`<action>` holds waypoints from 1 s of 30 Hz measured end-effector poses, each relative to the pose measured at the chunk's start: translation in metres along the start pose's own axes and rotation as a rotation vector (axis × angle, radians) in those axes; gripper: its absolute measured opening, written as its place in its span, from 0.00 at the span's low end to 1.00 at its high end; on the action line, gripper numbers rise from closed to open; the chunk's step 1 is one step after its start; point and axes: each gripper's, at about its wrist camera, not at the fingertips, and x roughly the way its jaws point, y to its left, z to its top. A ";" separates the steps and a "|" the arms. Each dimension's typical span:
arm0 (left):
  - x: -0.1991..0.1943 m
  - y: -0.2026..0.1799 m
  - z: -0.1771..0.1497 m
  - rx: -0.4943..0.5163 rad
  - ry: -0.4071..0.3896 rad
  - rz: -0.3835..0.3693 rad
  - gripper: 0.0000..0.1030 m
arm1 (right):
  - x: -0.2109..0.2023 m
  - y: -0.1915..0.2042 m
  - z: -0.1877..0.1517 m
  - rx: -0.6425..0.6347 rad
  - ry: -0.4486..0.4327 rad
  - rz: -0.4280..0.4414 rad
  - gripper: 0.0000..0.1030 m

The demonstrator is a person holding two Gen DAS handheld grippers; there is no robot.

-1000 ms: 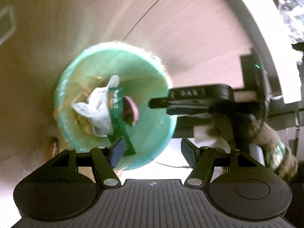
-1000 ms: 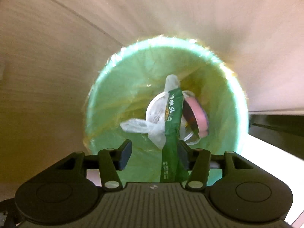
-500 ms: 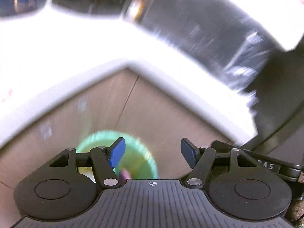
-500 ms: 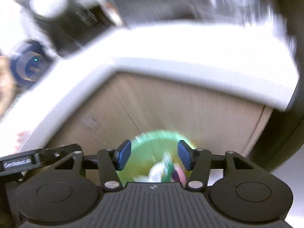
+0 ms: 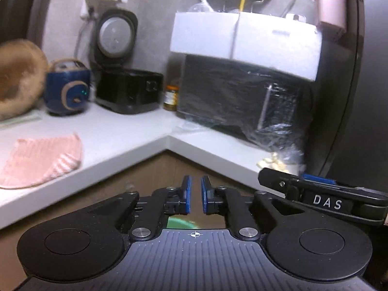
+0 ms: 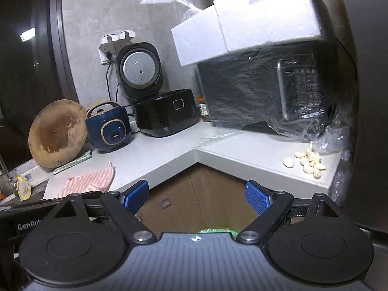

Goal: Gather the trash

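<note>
Both of your grippers are empty. Your left gripper (image 5: 195, 195) has its blue pads drawn together to a narrow slit with nothing between them; your right gripper (image 6: 197, 197) is spreading its jaws wide, also with nothing between them. Just beneath each, a sliver of the green-lined trash bin (image 6: 215, 230) shows in front of the brown cabinet doors (image 6: 194, 201); its contents are hidden. Beyond lies the white L-shaped countertop (image 6: 169, 155), carrying a pink striped cloth (image 6: 89, 181), a dark blue small rice cooker (image 6: 109, 128), a black open-lidded rice cooker (image 6: 165, 118), a plastic-wrapped black microwave (image 6: 266, 97) under a white foam box (image 6: 247, 21), loose garlic cloves (image 6: 308, 162) and a round wooden board (image 6: 58, 135).
</note>
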 end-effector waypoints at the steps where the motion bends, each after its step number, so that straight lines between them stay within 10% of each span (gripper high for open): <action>1: -0.006 -0.003 -0.004 0.020 -0.005 0.036 0.11 | -0.003 0.002 -0.005 -0.010 -0.001 -0.002 0.85; 30: -0.032 -0.014 -0.016 0.041 0.028 0.098 0.11 | -0.022 0.025 -0.035 -0.063 0.017 0.003 0.85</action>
